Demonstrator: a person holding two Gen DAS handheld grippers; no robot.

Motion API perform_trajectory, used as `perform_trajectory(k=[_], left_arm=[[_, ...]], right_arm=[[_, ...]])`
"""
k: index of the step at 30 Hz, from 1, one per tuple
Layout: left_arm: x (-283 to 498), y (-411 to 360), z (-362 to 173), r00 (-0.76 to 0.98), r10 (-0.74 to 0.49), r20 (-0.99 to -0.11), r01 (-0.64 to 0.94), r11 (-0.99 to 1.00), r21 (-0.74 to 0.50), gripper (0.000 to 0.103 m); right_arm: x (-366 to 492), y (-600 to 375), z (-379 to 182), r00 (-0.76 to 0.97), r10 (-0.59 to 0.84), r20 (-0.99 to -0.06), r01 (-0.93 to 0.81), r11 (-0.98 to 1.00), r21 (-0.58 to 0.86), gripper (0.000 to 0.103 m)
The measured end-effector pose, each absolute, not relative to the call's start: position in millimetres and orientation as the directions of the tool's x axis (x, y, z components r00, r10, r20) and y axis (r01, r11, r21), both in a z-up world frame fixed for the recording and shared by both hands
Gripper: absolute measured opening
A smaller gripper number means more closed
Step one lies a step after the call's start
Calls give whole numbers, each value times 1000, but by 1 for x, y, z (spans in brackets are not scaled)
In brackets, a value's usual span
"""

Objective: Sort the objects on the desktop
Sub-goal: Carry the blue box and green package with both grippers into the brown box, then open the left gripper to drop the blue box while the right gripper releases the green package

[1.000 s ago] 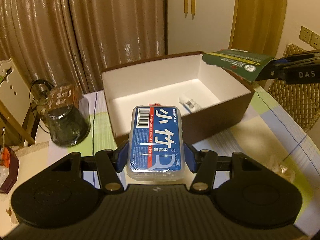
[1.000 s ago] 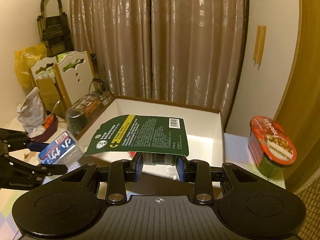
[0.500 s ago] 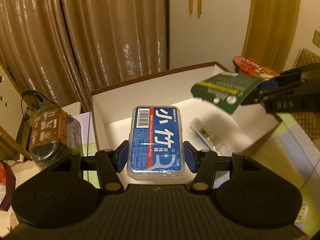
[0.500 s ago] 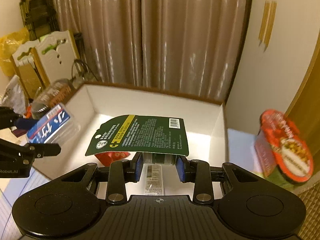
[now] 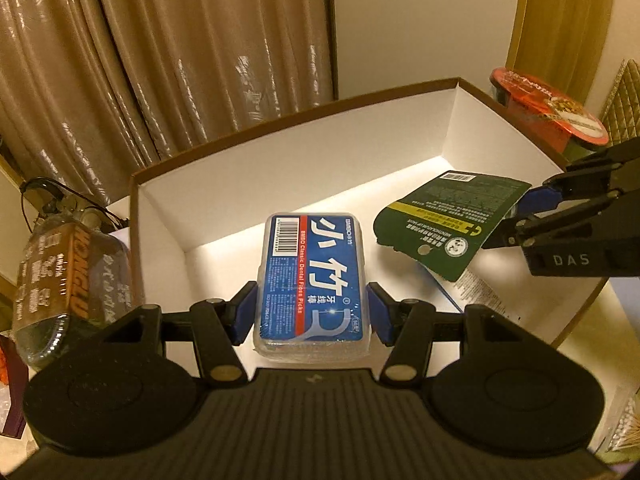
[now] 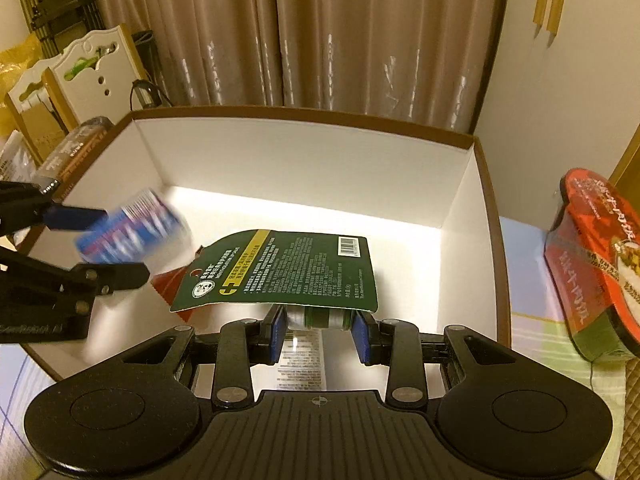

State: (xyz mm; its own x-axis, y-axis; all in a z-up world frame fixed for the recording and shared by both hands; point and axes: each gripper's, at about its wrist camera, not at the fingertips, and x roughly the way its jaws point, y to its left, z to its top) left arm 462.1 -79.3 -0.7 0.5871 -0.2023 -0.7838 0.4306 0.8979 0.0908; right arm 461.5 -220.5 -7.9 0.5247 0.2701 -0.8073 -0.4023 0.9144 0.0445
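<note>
**A:** How many things are in play?

**B:** Two claws, each carrying one item. The left claw [image 5: 311, 312] is clamped on one floss pick box [image 5: 311, 280], clear plastic with a blue label; the right claw [image 6: 320, 334] is clamped on one green carded pack [image 6: 280, 270], pinching the small tube under the card. Both are held over the single open box [image 6: 304, 160], brown outside and white inside.

**A:** Anything already in there?

**B:** One red packet [image 6: 170, 284], half hidden under the card, and one printed white item [image 6: 302, 360] on the floor of the box; I cannot tell what it is.

**A:** Readable writing?

**B:** The floss label says "BMBO Classic Dental Floss Picks" beside large Chinese characters and a barcode. The right claw's arm reads "DAS". One bottle [image 5: 68, 272] left of the box shows "HONGLU". The card's print is too small to read. One red-lidded noodle bowl [image 6: 592, 264] stands on the counter [image 6: 524, 280], right of the box.
</note>
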Motion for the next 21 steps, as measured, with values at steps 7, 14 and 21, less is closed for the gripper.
perform_trajectory(k=[7,14,21], left_arm=[[459,-74,-1,603,-204,-772,424,901,94,74],[454,-67,5,610,-206,-765,413,907,85,74],[452,-64,11,612,-217,-760,410,909,71,74]], right_arm=[[464,-218,-11,501,279,-819,-423,905,50,34],[463,-206,-14,477,287,-831,-452,891,48,34],[462,-196,-15,468,286,-836,-478,878,32,34]])
